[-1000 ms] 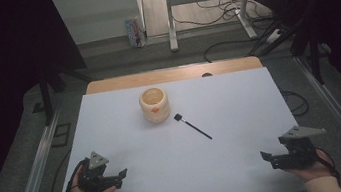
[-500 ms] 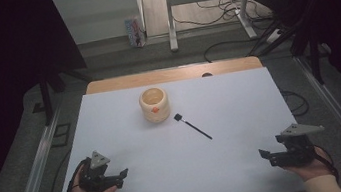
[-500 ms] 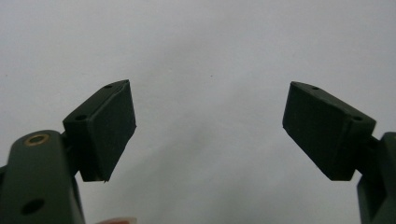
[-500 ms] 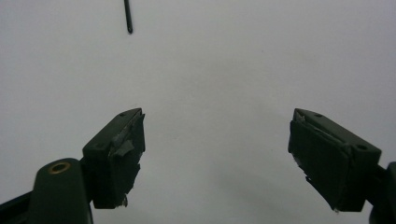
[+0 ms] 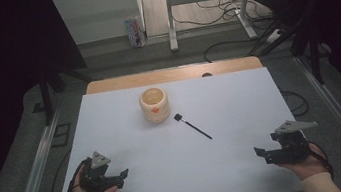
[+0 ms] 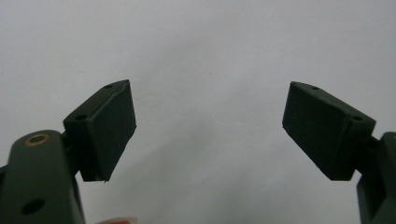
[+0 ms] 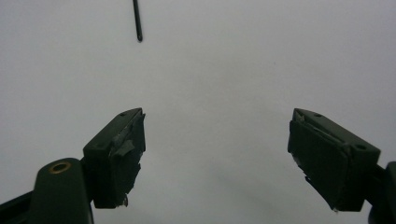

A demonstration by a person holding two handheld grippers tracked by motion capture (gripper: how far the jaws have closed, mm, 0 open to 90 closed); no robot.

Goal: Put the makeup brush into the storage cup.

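I see the white tabletop (image 5: 130, 147) first; my left tongs (image 5: 121, 176) and right tongs (image 5: 260, 153) gape wide, empty; the wooden cup (image 5: 154, 105) looks light, rigid; the thin black stick (image 5: 193, 126) beside it needs a mid-shaft pinch.

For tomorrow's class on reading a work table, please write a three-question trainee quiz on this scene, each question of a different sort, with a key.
1. True or false: the left hand-held gripper is shut on the black stick.
2. Which lies nearer the wooden cup: A) the stick's square head, B) its thin tail?
3. Fill in: the right hand-held gripper has its jaws ____ with nothing between them.

Key
1. False: both grippers rest at the near edge of the white table, apart from the stick.
2. A.
3. Open.
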